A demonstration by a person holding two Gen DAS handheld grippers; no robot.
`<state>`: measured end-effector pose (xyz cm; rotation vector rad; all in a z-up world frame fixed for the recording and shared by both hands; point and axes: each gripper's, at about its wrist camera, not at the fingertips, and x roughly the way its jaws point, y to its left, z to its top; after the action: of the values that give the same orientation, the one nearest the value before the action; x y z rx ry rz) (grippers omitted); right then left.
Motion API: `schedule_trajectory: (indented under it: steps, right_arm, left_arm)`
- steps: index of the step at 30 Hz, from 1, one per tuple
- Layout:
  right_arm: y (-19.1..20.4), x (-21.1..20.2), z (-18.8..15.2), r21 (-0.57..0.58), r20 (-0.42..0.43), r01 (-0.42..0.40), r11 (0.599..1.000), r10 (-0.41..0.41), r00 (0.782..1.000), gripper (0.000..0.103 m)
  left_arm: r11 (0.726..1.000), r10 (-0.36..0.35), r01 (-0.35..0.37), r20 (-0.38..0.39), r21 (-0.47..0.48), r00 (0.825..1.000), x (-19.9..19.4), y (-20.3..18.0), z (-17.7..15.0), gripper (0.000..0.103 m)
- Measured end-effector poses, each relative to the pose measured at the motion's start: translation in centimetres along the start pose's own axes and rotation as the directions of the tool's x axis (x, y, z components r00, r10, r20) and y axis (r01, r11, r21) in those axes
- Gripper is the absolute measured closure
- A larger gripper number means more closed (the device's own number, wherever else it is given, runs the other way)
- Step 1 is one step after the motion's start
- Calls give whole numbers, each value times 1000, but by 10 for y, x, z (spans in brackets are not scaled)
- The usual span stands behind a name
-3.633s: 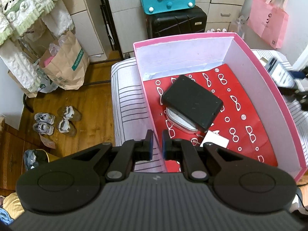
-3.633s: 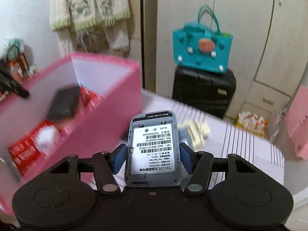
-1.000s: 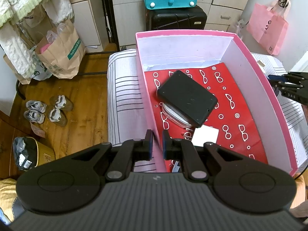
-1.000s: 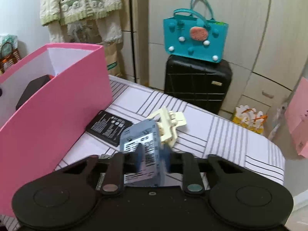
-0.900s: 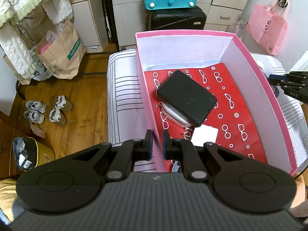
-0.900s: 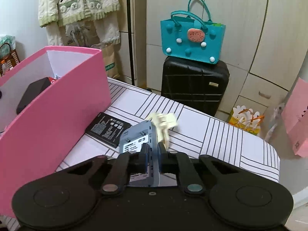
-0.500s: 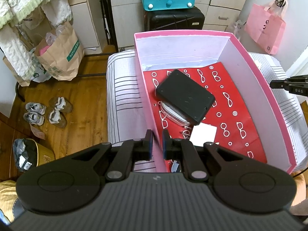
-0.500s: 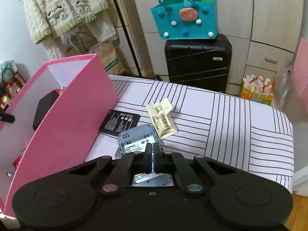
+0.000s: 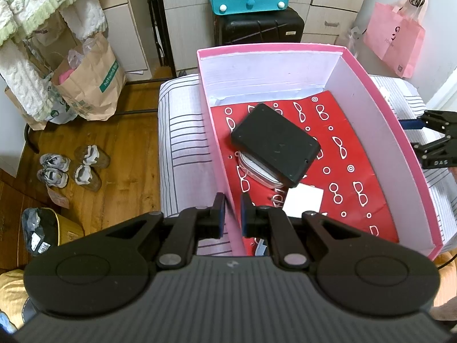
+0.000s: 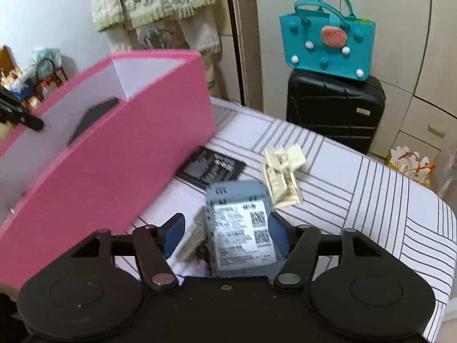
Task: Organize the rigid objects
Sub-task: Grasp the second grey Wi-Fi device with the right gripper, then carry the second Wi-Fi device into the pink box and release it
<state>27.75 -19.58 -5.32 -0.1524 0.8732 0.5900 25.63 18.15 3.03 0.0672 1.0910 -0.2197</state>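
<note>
My left gripper (image 9: pixel 232 211) is shut on the near left wall of the pink box (image 9: pixel 217 154). In the box lie a black case (image 9: pixel 274 143) on top of a white case (image 9: pixel 257 173) and a white card (image 9: pixel 304 201). My right gripper (image 10: pixel 225 228) is open just right of the box (image 10: pixel 120 154). The grey device with a label (image 10: pixel 242 225) lies on the striped cloth between its fingers. A black battery (image 10: pixel 212 167) and a cream plastic clip (image 10: pixel 282 175) lie beyond it. The right gripper (image 9: pixel 428 140) also shows in the left wrist view.
The striped cloth (image 10: pixel 357 200) covers the tabletop. A black suitcase (image 10: pixel 334 108) with a teal bag (image 10: pixel 328 48) stands behind. Shoes (image 9: pixel 68 168) and a paper bag (image 9: pixel 91 85) sit on the wooden floor at left. A pink bag (image 9: pixel 394 43) hangs at right.
The right gripper carried the grey device, shut beside it on the cloth, and has now opened wide around it. The left gripper keeps its hold on the box wall.
</note>
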Motion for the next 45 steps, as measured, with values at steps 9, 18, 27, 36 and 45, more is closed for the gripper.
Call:
schedule_trajectory:
  steps: [9,18,27,36,45]
  right_arm:
    - [-1,17,0,4,0,29,1000,-29,1000,31]
    - [-8,19,-4,58,2,17,998,-17,1000,22]
    - [17,-4,-10,-7,105,30,1000,-29,994,38]
    - [59,-73,15,-104,273,27,994,2,962,38]
    - [140,-74,56,-385,80,-198,901,247,966,37]
  left_arm:
    - [1000,-14,14,7,-13,1000,-4,1,0,94]
    - [1000,-22,22,10,-17,1000,-5,3,-3,94]
    - [1000,-19,19,14,-17,1000,-6,5,-2,94]
    - [998,-16,17,21,-52,1000,-8,5,-4,92]
    - [1000,-11,12,16,-28,1000,-10,3,-2,95]
